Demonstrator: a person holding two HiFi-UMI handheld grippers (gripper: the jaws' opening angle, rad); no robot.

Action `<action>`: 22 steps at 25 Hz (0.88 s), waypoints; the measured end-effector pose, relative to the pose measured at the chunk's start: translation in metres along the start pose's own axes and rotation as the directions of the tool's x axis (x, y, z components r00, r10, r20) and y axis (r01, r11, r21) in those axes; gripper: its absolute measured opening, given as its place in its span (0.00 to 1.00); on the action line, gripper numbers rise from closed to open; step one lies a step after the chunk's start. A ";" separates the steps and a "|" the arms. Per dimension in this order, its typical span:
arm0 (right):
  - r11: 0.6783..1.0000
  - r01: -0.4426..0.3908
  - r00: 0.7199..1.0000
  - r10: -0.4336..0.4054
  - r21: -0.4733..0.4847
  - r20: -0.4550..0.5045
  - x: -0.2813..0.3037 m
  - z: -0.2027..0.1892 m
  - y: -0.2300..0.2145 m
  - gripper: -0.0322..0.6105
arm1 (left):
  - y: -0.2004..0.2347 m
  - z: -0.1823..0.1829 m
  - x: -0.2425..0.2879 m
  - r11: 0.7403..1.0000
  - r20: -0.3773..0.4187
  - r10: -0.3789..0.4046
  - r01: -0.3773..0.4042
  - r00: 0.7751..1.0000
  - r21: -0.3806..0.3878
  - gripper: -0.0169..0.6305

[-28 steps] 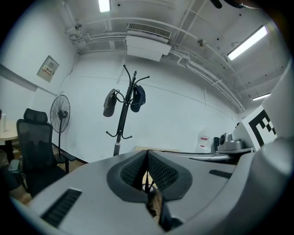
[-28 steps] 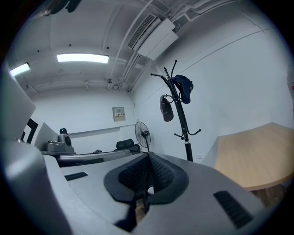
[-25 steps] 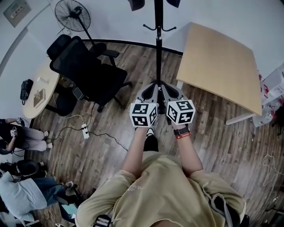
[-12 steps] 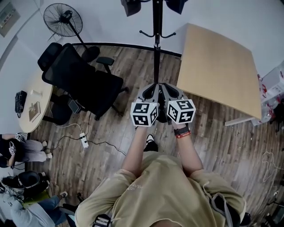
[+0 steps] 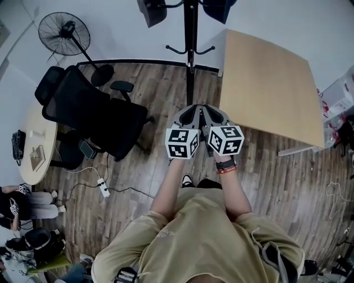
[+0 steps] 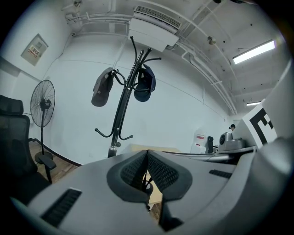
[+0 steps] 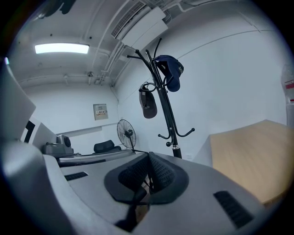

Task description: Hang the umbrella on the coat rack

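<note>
No umbrella shows in any view. The black coat rack stands straight ahead by the wall, with a grey cap and a navy cap on its top hooks. My left gripper and right gripper are held side by side in front of its pole, both shut, tips together, with nothing seen between them. In the left gripper view the rack rises beyond my shut left gripper. The right gripper view shows the rack behind my shut right gripper. The rack's base is hidden behind the grippers.
A light wooden table stands right of the rack. A black office chair and a standing fan are to the left, with a round table and a power strip beyond. People sit at the lower left.
The person has moved closer to the rack; chair and fan have slid left in the head view. Both grippers stay side by side and shut.
</note>
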State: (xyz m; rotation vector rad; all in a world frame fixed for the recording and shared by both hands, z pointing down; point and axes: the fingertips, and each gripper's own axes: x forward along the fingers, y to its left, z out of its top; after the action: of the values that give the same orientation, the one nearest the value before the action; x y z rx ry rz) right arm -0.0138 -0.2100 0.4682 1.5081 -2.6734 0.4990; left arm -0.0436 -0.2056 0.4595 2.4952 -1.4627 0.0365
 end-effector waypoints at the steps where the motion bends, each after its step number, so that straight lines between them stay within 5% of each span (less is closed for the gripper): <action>1: 1.000 0.005 1.000 -0.005 0.002 0.004 0.006 0.001 -0.004 0.07 | 0.004 0.001 0.006 1.000 0.001 -0.004 0.004 1.000 0.002 0.07; 13: 1.000 -0.028 0.999 0.028 0.005 -0.036 0.117 0.026 -0.054 0.07 | 0.076 0.019 0.102 0.999 -0.027 0.021 -0.020 0.999 0.045 0.07; 17: 0.998 -0.059 0.997 0.058 -0.011 -0.058 0.146 0.027 -0.060 0.07 | 0.098 0.023 0.125 0.998 -0.039 0.057 -0.057 0.998 -0.005 0.07; 22: 0.999 -0.044 0.995 0.044 -0.002 -0.088 0.178 0.029 -0.077 0.07 | 0.117 0.020 0.154 0.996 -0.062 0.082 -0.080 0.995 0.044 0.07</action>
State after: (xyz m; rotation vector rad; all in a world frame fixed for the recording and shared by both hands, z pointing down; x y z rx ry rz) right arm -0.0392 -0.4028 0.4932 1.3951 -2.6443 0.5489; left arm -0.0700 -0.3961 0.4858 2.4415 -1.5511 0.1612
